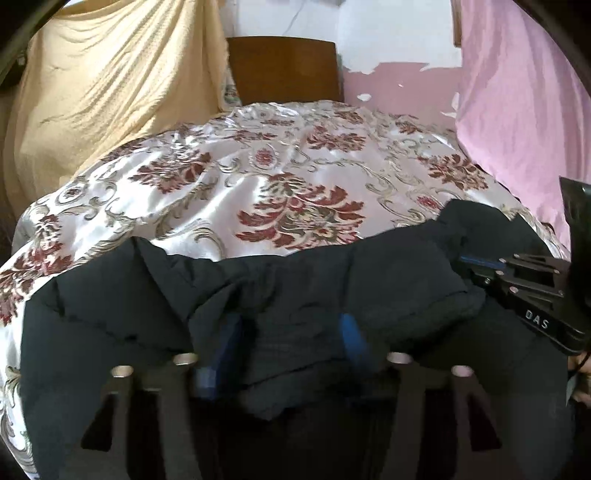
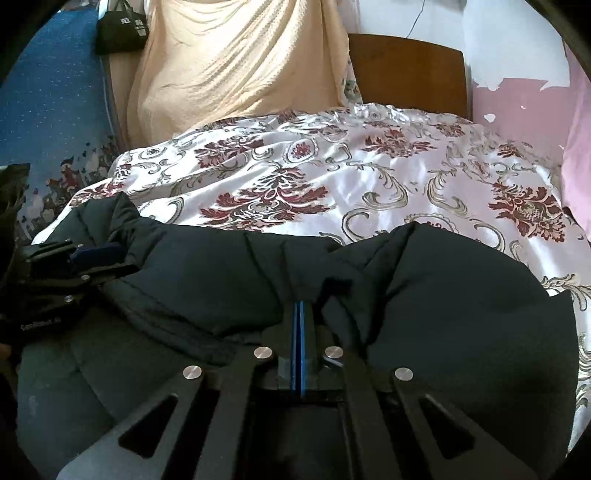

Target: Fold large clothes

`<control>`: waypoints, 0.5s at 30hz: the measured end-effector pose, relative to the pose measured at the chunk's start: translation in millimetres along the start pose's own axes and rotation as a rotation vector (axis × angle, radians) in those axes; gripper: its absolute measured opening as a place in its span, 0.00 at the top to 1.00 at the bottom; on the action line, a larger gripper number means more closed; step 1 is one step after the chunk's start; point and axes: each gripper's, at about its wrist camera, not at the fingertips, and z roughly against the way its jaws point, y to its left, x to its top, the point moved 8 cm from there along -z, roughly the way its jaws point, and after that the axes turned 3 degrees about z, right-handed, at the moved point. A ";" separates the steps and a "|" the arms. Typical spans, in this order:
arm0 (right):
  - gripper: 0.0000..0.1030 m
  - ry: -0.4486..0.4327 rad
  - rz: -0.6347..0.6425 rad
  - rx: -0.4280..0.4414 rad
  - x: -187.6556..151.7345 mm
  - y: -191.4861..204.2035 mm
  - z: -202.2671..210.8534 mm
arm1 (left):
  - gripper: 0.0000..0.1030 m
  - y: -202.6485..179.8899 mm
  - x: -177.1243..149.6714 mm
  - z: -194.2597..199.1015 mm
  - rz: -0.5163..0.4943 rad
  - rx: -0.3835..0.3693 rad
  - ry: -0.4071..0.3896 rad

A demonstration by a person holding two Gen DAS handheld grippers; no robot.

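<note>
A dark puffy jacket (image 1: 303, 291) lies bunched across the near side of the bed; it also fills the lower half of the right wrist view (image 2: 221, 280). My left gripper (image 1: 290, 332) is open, its blue pads spread with jacket fabric lying between them. My right gripper (image 2: 302, 317) is shut, blue pads pressed together on a fold of the jacket. The right gripper shows at the right edge of the left wrist view (image 1: 480, 264), and the left gripper at the left edge of the right wrist view (image 2: 99, 254).
The bed has a white satin cover with red flowers (image 1: 258, 177). A brown wooden headboard (image 1: 284, 70) stands at the far end. A cream drape (image 1: 103, 81) hangs on the left, a pink drape (image 1: 517, 110) on the right. A black bag (image 2: 122, 29) hangs far left.
</note>
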 end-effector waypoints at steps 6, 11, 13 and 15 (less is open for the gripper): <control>1.00 -0.006 -0.036 0.055 0.5 -6.8 1.6 | 0.32 4.5 0.2 -2.2 0.037 -0.059 0.015; 0.95 -0.024 -0.078 0.122 -1.4 -9.4 4.8 | 0.29 6.7 -1.6 1.9 0.060 -0.096 -0.002; 0.83 -0.039 -0.095 0.160 -3.4 -8.5 8.9 | 0.26 7.4 -4.4 6.6 0.078 -0.125 -0.014; 0.64 -0.049 -0.105 0.218 -6.8 -1.9 12.8 | 0.21 6.7 -8.7 11.9 0.093 -0.156 -0.019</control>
